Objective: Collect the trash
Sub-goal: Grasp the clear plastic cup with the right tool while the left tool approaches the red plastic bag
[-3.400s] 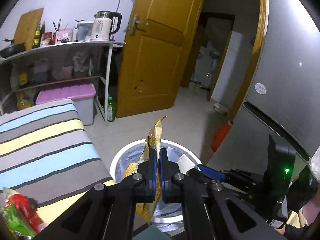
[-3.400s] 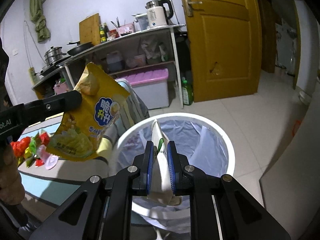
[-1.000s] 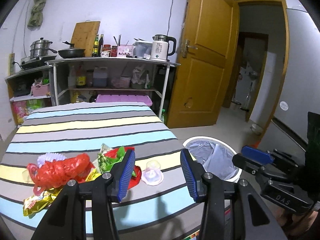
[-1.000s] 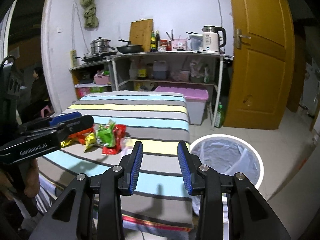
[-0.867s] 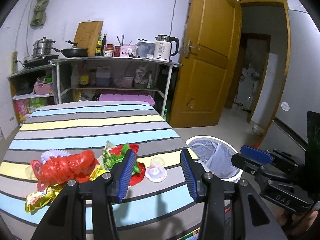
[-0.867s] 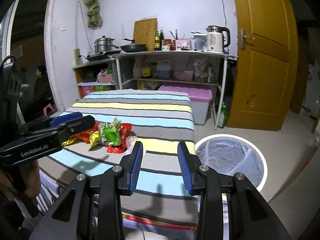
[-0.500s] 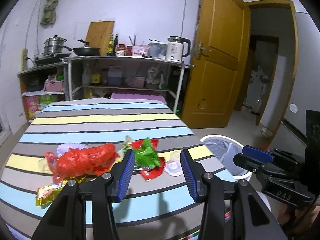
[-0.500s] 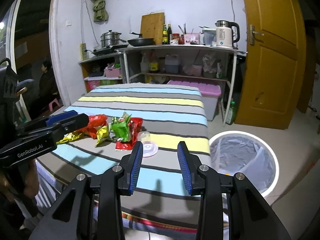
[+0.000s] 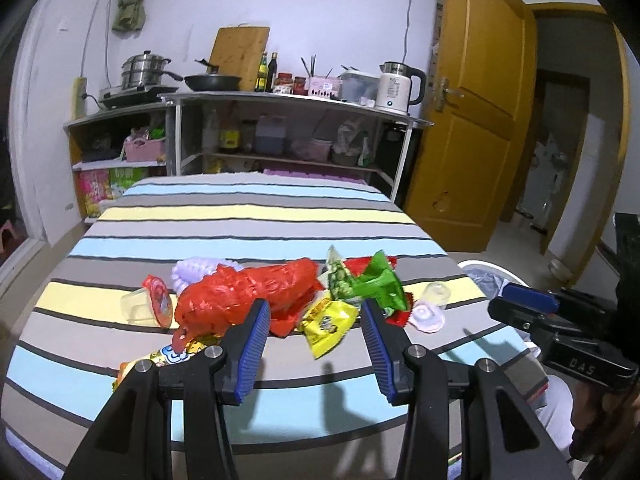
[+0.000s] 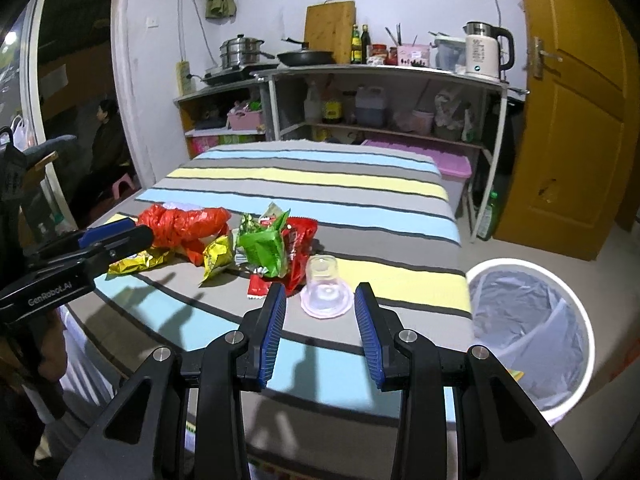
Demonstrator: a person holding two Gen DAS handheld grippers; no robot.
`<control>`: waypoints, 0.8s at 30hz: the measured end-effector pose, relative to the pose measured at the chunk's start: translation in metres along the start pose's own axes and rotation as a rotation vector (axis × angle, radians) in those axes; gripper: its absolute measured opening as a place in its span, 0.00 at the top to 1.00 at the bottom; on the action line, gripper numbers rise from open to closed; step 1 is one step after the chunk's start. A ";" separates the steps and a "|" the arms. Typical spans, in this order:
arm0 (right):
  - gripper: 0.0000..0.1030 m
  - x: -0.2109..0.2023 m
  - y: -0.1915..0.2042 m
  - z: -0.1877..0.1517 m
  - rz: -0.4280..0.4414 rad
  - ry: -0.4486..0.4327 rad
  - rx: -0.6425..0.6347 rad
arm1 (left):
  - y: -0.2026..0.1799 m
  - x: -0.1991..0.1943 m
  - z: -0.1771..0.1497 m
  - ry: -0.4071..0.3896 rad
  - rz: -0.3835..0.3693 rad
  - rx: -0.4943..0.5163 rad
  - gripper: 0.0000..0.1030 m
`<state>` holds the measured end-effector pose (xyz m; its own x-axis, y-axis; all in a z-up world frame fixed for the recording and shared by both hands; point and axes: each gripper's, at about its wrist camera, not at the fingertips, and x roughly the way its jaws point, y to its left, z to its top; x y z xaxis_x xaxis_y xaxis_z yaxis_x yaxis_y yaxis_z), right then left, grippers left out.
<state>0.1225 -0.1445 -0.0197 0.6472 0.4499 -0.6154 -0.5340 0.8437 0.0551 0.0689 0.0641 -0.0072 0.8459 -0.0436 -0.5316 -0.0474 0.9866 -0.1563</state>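
A heap of trash lies on the striped table point(image 9: 248, 216): a red plastic bag point(image 9: 244, 292), a green wrapper point(image 9: 376, 284), a yellow wrapper point(image 9: 328, 322) and an upturned clear cup point(image 9: 432, 304). My left gripper point(image 9: 316, 320) hangs open above the near side of the heap, nothing between its fingers. In the right wrist view the clear cup point(image 10: 326, 286) sits just beyond my open, empty right gripper point(image 10: 320, 304), with the green wrapper point(image 10: 262, 246) and red bag point(image 10: 182, 220) further left. The white bin point(image 10: 528, 324) with a clear liner stands on the floor right of the table.
Another clear cup with a red lid point(image 9: 142, 306) lies left of the heap. Shelves point(image 9: 280, 128) with pots, bottles and a kettle point(image 9: 396, 86) line the back wall. An orange door point(image 9: 476, 112) stands open at right. A person point(image 10: 106, 132) sits at far left.
Both grippers, shut on wrappers over the bin earlier, are now open and empty. Over the last second both swung left and down toward the trash heap, which looms larger.
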 end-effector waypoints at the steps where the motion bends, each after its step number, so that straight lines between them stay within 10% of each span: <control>1: 0.64 0.004 0.001 0.001 0.001 0.006 -0.002 | 0.001 0.002 0.000 0.005 0.001 0.000 0.55; 24: 0.64 0.081 -0.001 0.014 0.012 0.119 -0.011 | 0.062 0.037 0.021 0.010 0.114 0.009 0.55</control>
<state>0.1836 -0.1048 -0.0584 0.5721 0.4212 -0.7038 -0.5473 0.8351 0.0549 0.1083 0.1266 -0.0185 0.8301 0.0671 -0.5535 -0.1379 0.9866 -0.0872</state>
